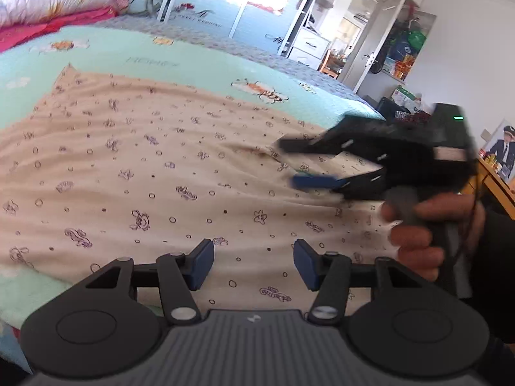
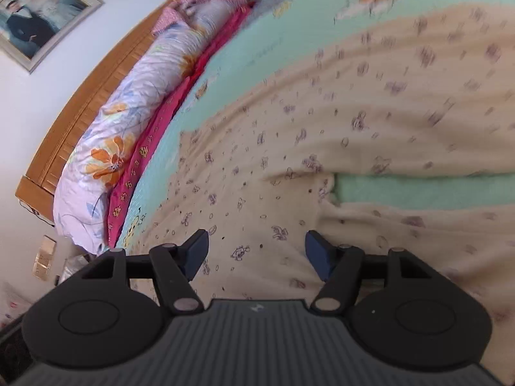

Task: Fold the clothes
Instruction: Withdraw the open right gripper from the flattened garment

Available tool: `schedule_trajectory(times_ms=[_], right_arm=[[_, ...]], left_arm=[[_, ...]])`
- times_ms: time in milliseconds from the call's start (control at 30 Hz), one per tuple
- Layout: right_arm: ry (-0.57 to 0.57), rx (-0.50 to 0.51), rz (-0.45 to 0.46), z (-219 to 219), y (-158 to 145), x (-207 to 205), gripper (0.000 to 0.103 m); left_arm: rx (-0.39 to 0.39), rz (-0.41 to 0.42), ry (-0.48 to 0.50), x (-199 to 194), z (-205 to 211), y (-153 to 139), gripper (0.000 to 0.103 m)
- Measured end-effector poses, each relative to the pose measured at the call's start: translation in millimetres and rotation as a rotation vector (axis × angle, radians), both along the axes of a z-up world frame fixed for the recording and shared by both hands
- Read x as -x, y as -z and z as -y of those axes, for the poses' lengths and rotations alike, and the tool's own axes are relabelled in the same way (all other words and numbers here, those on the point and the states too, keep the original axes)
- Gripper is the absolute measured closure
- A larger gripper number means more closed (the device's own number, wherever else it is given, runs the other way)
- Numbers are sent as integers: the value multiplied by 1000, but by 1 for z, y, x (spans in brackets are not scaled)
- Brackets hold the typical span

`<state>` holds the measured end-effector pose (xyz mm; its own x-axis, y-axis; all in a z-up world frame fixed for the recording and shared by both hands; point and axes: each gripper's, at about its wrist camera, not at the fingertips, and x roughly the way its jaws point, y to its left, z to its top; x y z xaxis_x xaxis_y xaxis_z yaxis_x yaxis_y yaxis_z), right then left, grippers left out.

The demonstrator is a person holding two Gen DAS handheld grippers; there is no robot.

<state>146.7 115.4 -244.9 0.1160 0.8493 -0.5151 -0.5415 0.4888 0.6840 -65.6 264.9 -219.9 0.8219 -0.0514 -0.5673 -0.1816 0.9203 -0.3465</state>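
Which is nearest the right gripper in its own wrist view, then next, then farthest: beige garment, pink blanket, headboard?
1. Beige garment: directly under the open right gripper.
2. Pink blanket: left, past the green sheet.
3. Headboard: far left, behind the floral quilt.

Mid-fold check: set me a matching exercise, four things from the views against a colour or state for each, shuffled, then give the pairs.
Things:
1. garment
2. bed cover
3. left claw
4. pad on the right claw

Colour or state:
A. mint green with cartoon prints
B. blue
C. open, holding nothing
D. cream with small purple drawings, spread out flat

Pairs: 1-D, 2-A, 3-C, 4-B
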Motion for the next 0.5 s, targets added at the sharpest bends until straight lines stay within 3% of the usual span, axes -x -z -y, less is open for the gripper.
schedule_trajectory(times_ms=[133,300,400,500], right_arm=[[178,10,66,39,-10,-42,32],[449,174,73,120,2,-122,33],[620,66,7,177,-4,-130,33],[606,-49,75,195,-23,-120,30]], left_arm=[[-3,-10,8,-4,2,2,46],[-6,-51,6,-5,4,11,46],[-19,-55,12,-8,7,11,45],[-33,-64,26,-11,13,11,45]])
